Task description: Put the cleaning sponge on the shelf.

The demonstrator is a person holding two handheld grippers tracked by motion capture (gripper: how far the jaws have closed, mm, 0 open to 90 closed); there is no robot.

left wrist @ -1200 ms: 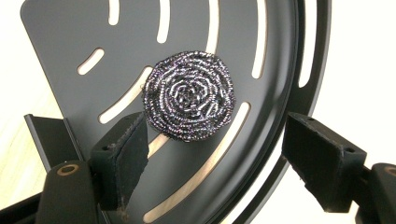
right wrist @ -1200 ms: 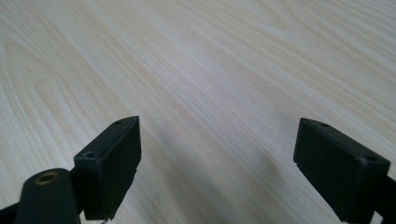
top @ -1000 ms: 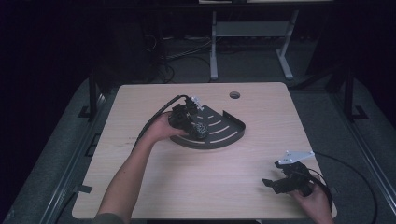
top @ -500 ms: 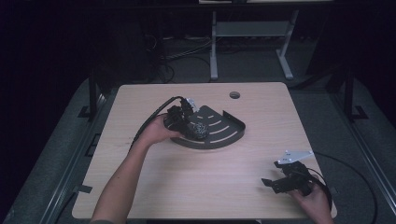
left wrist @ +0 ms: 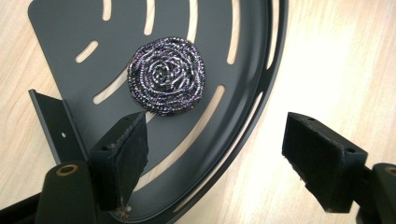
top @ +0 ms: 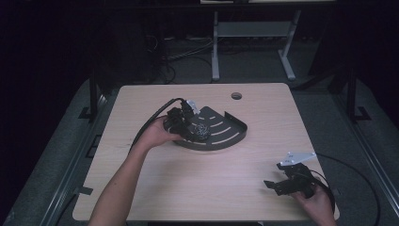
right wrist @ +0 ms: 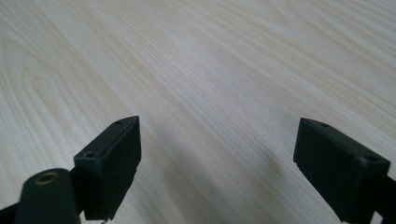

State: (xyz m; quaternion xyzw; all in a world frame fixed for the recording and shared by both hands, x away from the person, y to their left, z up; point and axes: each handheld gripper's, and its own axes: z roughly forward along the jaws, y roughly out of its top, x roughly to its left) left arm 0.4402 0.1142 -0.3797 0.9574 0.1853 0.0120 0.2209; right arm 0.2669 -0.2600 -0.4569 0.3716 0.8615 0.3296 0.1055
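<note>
Table (top: 188,188): 1 tray (top: 228,134), 1 scourer (top: 201,132) (both dark), 2 grippers.

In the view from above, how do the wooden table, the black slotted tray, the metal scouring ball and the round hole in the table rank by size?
1. Light wooden table
2. Black quarter-round slotted metal tray
3. Dark wire scouring ball
4. Small round hole in the tabletop, only slightly smaller than the ball

The left gripper (top: 188,123) is a compact black body with a thick black cable looping off its far side and a small pale plate on top. Its fingers (left wrist: 122,156) are blocky black pads, each with small screw holes along the edge, and a brass-ringed hole sits on the near left mount. The right gripper (top: 282,181) is black too, topped by a grey three-cornered plate, with a thin black cable trailing right. Both forearms are bare, with no sleeves.
</note>
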